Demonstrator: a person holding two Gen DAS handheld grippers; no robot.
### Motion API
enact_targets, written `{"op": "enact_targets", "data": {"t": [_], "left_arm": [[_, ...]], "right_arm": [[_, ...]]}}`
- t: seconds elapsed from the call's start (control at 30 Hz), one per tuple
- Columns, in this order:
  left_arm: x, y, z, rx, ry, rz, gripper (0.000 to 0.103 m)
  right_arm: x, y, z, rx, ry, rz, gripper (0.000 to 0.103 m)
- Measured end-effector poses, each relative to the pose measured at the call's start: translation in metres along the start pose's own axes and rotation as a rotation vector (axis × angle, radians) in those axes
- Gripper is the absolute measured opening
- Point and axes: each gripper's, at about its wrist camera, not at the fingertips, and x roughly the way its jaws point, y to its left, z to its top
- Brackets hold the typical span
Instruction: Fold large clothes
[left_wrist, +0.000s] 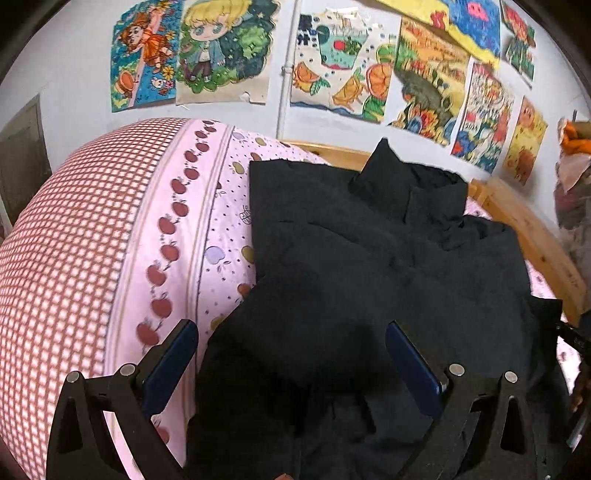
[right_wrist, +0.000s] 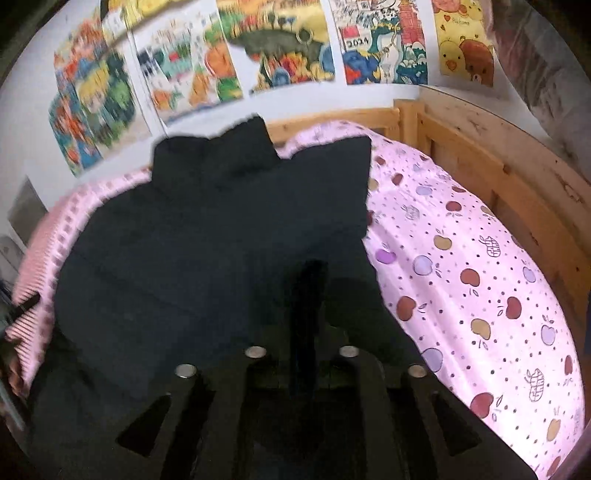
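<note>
**Inspector:** Start at the left. Where does the garment lie, and why there?

**Assistant:** The black garment (left_wrist: 369, 266) lies on the pink apple-print bedsheet (left_wrist: 221, 236), to the right of the sheet's checked band (left_wrist: 66, 240). It is spread fairly flat, collar end toward the wall with the drawings (left_wrist: 229, 55). In my judgement the bed serves as a broad, soft surface for folding.

**Inspector:** The left gripper?

**Assistant:** The left gripper (left_wrist: 291, 354) is spread wide over the near edge of the garment. Its blue pads (left_wrist: 173, 362) stand well apart, and nothing sits between them. Whether they touch the cloth, I cannot tell.

**Inspector:** And the right side?

**Assistant:** In the right wrist view the picture is blurred. The right gripper (right_wrist: 308, 295) has its fingers drawn close together over the garment's near part. A dark strip stands between them, which I judge to be a pinched fold of the cloth, though black on black leaves that uncertain.

**Inspector:** Beyond the garment?

**Assistant:** Bare sheet to the garment's right, then the wooden bed frame (right_wrist: 480, 155).
</note>
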Motion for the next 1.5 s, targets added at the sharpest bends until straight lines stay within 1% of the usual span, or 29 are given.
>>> {"op": "enact_targets", "data": {"t": [0.03,0.07,0.1,0.13,0.2,0.27,0.33,0.43,0.47,0.53,0.63,0.7,0.83,0.97,1.07,1.2,1.27,1.4,1.5], "left_arm": [[0.004,-0.002,0.000,0.011,0.005,0.007,0.102],[0.010,-0.006,0.000,0.027,0.015,0.017,0.102],[0.016,-0.009,-0.001,0.044,0.029,0.026,0.102],[0.020,-0.011,-0.001,0.056,0.041,0.031,0.102],[0.028,-0.015,-0.003,0.077,0.066,0.044,0.102],[0.035,-0.016,-0.006,0.087,0.090,0.062,0.102],[0.043,-0.016,-0.008,0.093,0.116,0.078,0.102],[0.055,-0.016,-0.014,0.094,0.161,0.096,0.103],[0.059,-0.015,-0.017,0.091,0.174,0.093,0.103],[0.064,-0.014,-0.022,0.085,0.178,0.085,0.103],[0.068,-0.015,-0.030,0.088,0.171,0.082,0.103],[0.069,-0.016,-0.035,0.098,0.162,0.091,0.103],[0.072,-0.023,-0.045,0.125,0.142,0.121,0.103],[0.076,-0.033,-0.054,0.154,0.122,0.158,0.103],[0.077,-0.036,-0.058,0.159,0.114,0.167,0.103],[0.077,-0.036,-0.060,0.150,0.105,0.157,0.103],[0.075,-0.033,-0.061,0.132,0.102,0.139,0.103],[0.072,-0.023,-0.063,0.091,0.102,0.097,0.103],[0.072,-0.019,-0.062,0.085,0.105,0.088,0.103]], "right_arm": [[-0.001,0.004,0.002,-0.033,-0.018,-0.038,0.029],[-0.004,0.007,0.003,-0.051,-0.034,-0.049,0.035],[-0.010,0.012,0.005,-0.084,-0.065,-0.058,0.047],[-0.016,0.016,0.004,-0.109,-0.089,-0.058,0.056],[-0.025,0.034,0.005,-0.192,-0.132,-0.067,0.060],[-0.028,0.052,0.003,-0.283,-0.151,-0.088,0.063],[-0.025,0.067,-0.001,-0.349,-0.147,-0.089,0.068],[-0.016,0.083,-0.008,-0.426,-0.116,-0.108,0.072],[-0.014,0.086,-0.010,-0.442,-0.107,-0.121,0.076],[0.000,0.091,-0.016,-0.490,-0.066,-0.179,0.089],[0.010,0.088,-0.020,-0.470,-0.038,-0.182,0.098],[0.014,0.083,-0.020,-0.436,-0.022,-0.157,0.101],[0.022,0.068,-0.023,-0.366,-0.002,-0.090,0.102],[0.026,0.065,-0.029,-0.354,-0.002,-0.075,0.102],[0.026,0.063,-0.030,-0.344,-0.005,-0.063,0.102],[0.026,0.061,-0.029,-0.327,-0.014,-0.042,0.102],[0.027,0.061,-0.028,-0.323,-0.021,-0.038,0.102],[0.024,0.061,-0.031,-0.321,-0.046,-0.044,0.102],[0.023,0.062,-0.032,-0.324,-0.050,-0.050,0.102]]}}
